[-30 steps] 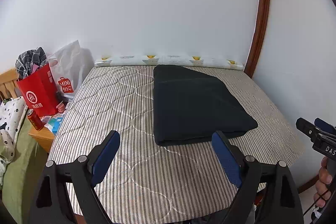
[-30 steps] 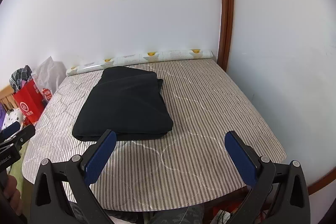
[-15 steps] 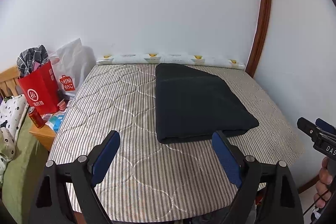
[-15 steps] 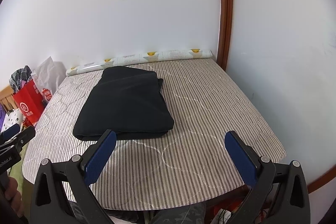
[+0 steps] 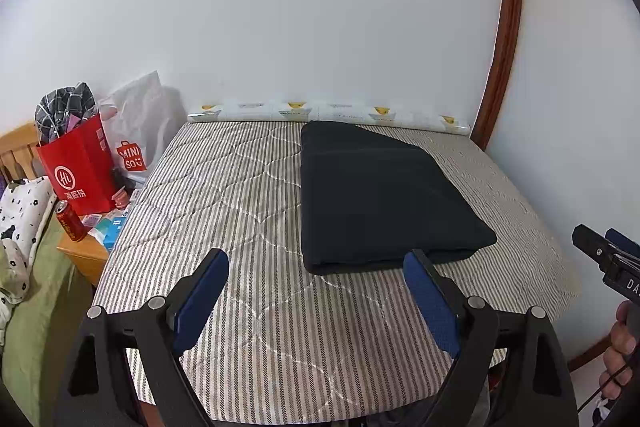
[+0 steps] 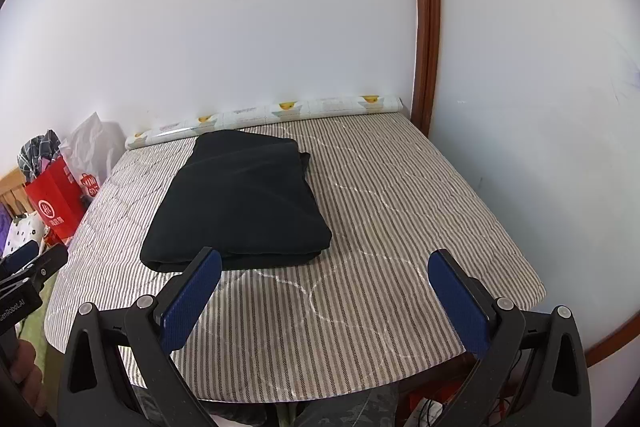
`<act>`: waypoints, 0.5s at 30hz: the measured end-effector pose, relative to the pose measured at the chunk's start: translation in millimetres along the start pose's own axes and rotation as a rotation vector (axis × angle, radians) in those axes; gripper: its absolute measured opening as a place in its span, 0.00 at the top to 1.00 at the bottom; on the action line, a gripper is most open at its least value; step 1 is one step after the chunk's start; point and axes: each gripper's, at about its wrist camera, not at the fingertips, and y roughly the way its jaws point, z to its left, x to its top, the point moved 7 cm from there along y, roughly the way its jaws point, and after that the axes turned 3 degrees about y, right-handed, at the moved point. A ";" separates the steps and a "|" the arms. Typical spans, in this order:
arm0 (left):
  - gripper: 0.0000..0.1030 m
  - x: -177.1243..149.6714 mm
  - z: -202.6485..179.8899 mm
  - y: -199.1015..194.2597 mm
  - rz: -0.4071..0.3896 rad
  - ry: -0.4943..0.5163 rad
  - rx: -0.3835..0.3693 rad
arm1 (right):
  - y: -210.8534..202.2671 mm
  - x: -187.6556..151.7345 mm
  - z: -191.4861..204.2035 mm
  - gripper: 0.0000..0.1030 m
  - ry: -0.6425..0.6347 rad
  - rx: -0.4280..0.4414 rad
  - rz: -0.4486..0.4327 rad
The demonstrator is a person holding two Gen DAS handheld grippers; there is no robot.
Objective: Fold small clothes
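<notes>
on the striped mattress (image 5: 240, 211), folded black garment (image 5: 376, 195) lies flat, long axis toward the far wall, left gripper (image 5: 316, 291) wide apart, empty, right gripper (image 6: 324, 287) wide apart, empty

Matt dark cloth garment (image 5: 380, 195)

- Lower centre, both views: bare striped mattress (image 5: 248, 195) between the near edge and the folded black garment (image 5: 376, 195); open passage
- Right half, right wrist view: mattress bare up to the side wall (image 6: 540, 87)
- Upper centre: patterned roll (image 5: 328, 111) lies along the back wall, closing the far edge
- Left edge, left wrist view: red bag (image 5: 78, 167), white bag (image 5: 140, 131), can (image 5: 71, 221) crowd the bedside
</notes>
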 end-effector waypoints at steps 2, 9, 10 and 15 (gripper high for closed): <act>0.14 0.9 1.2 -0.8 -0.003 -0.006 0.001 | -0.8 0.3 -0.2 0.01 -0.001 0.000 -0.002; 0.14 3.2 1.3 -2.5 -0.013 -0.006 0.000 | -5.3 1.6 -0.2 0.01 0.002 0.006 -0.011; 0.14 3.0 1.0 -2.3 -0.010 -0.006 -0.003 | -5.5 1.8 -0.5 0.01 0.003 0.007 -0.010; 0.14 2.2 2.7 -4.0 -0.014 -0.015 -0.006 | -8.0 4.0 -1.6 0.01 0.002 0.010 -0.017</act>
